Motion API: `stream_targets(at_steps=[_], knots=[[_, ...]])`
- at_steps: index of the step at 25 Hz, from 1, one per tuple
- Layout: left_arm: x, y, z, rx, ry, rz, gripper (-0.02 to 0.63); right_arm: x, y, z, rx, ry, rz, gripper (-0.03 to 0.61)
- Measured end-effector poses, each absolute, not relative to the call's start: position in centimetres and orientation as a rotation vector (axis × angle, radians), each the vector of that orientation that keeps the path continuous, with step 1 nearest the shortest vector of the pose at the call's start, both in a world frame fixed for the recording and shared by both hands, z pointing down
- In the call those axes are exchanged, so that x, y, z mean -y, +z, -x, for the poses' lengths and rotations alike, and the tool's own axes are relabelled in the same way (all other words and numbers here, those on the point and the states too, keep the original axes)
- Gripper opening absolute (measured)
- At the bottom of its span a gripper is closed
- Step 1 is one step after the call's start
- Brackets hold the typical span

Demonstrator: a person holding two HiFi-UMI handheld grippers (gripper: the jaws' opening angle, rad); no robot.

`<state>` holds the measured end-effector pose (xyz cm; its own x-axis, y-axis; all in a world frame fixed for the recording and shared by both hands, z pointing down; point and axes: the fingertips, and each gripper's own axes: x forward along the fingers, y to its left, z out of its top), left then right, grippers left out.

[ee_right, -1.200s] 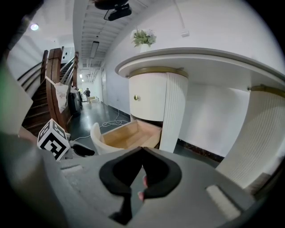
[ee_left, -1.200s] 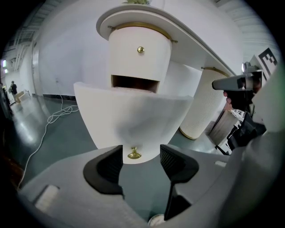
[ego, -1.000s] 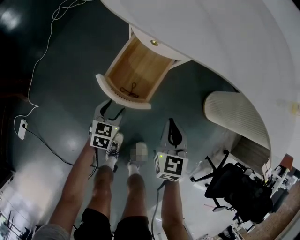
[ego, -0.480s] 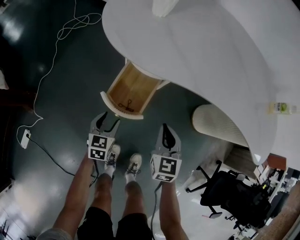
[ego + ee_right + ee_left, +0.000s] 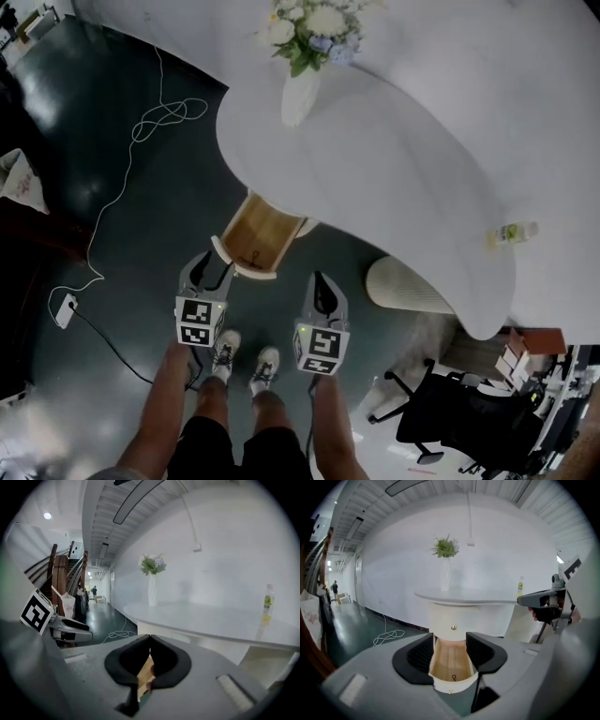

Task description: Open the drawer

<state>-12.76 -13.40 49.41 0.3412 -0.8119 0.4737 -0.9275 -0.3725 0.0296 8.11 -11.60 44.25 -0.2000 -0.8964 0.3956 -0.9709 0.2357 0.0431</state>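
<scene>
Open drawer (image 5: 255, 242) below the near edge of a white, smooth, rounded tabletop (image 5: 394, 159). The drawer stands pulled out over the glossy dark-green floor (image 5: 112, 216). Its inside is pale wood with visible grain, and its front is a white curved panel. A small black loop (image 5: 453, 677) lies on the wooden bottom just behind that front. Above the drawer opening, a round brass knob (image 5: 453, 627) sits on the white curved apron.

Left gripper (image 5: 216, 264), grey moulded shell with black padded jaws. The jaws are apart and have just been closing a little. Nothing is between them, and the drawer shows beyond the gap. Right gripper (image 5: 317, 281), same build. Its jaws are together at the tips and hold nothing. Both grippers are clear of the drawer, on its near side, each with a square-marker cube.

On the tabletop, a slim white vase (image 5: 300, 94) of white flowers and green leaves stands near the far left edge. A small clear bottle (image 5: 511, 232) stands near the right edge. A thin white cable (image 5: 141, 141) loops across the floor to a white socket block (image 5: 64, 309).
</scene>
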Motion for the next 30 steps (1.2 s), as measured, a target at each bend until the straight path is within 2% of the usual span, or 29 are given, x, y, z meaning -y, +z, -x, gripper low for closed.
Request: stream_targets(at_steps=[17,23,30], knots=[[12.2,22.0,12.1,1.792,0.375,-2.448,0.137,11.5,20.3,-8.3,2.376,0.063,-1.729,0.004],[9.7,17.2,11.3,1.85,0.349,-2.459,0.108,9.4,14.8,-10.7,2.398,-0.028,-1.755,0.004],[6.1,14.9,11.0,1.892,0.311,-2.453,0.078,5.5,12.9,-12.6,2.4,-0.047,-1.773,0.003]])
